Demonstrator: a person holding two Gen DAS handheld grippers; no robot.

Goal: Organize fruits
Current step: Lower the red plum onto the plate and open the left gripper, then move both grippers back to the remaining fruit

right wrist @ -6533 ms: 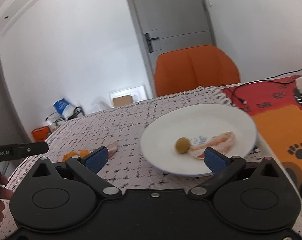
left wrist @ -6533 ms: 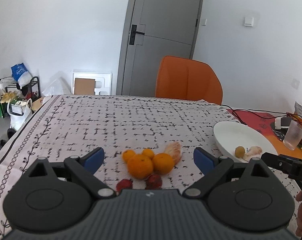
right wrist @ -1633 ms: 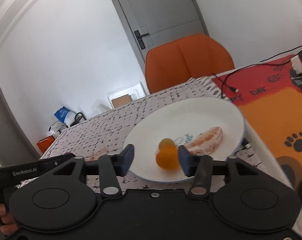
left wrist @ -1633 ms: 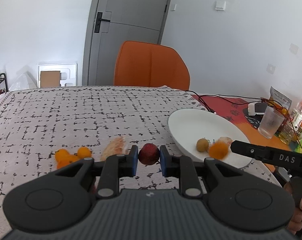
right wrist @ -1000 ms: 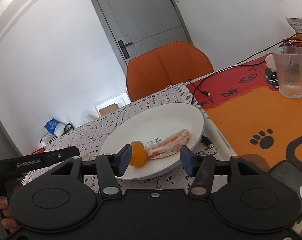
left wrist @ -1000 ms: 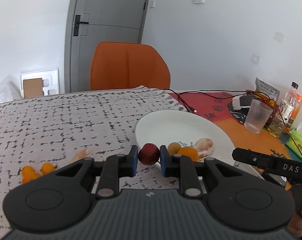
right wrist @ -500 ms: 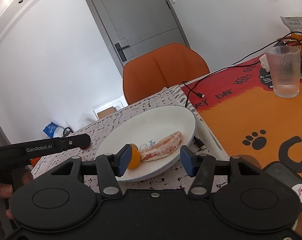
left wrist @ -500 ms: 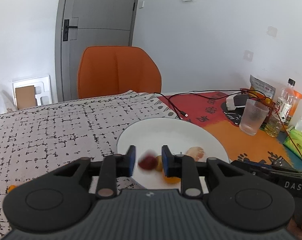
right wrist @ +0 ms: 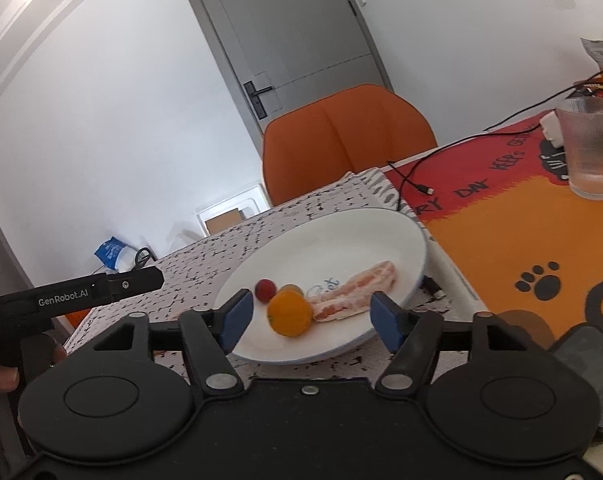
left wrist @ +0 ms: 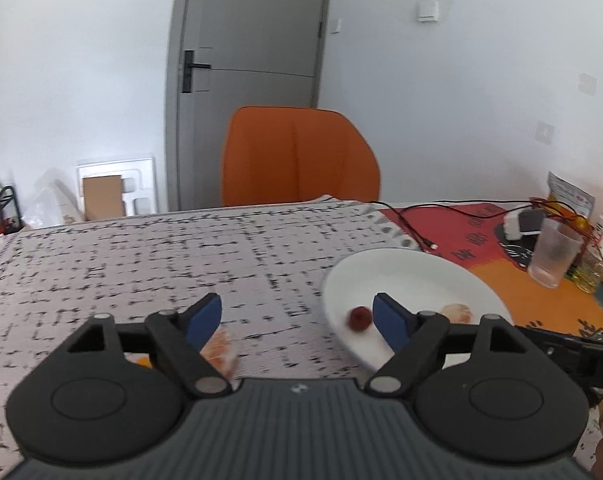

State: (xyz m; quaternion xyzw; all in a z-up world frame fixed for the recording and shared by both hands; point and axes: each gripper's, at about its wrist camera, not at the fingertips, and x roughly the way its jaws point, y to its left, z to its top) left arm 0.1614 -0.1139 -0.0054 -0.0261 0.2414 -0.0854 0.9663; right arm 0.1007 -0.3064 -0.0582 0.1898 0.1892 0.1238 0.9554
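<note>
A white plate [right wrist: 341, 240] holds a small red fruit [right wrist: 265, 290], an orange [right wrist: 289, 314], a small greenish fruit [right wrist: 294, 289] behind it and a peeled citrus strip [right wrist: 357, 292]. My right gripper [right wrist: 311, 318] hovers at the plate's near rim, its jaws opening. The orange lies between them, touched by neither pad. In the left wrist view my left gripper [left wrist: 297, 320] is empty, jaws opening wide, left of the plate [left wrist: 405, 276]. The red fruit [left wrist: 359, 318] rests on the plate by the right fingertip. A peeled segment [left wrist: 221, 350] lies on the cloth behind the left finger.
An orange chair [left wrist: 301, 156] stands behind the table. A glass [right wrist: 591, 148], a cable [right wrist: 417, 184] and an orange paw-print mat [right wrist: 521, 232] lie right of the plate. A phone [right wrist: 581, 352] sits at the near right. The left tool's black body [right wrist: 73, 296] reaches in from the left.
The left jaws have gone from shut on the red fruit to wide apart, and the fruit now lies on the plate. The left gripper swung left. The right jaws widened around the orange.
</note>
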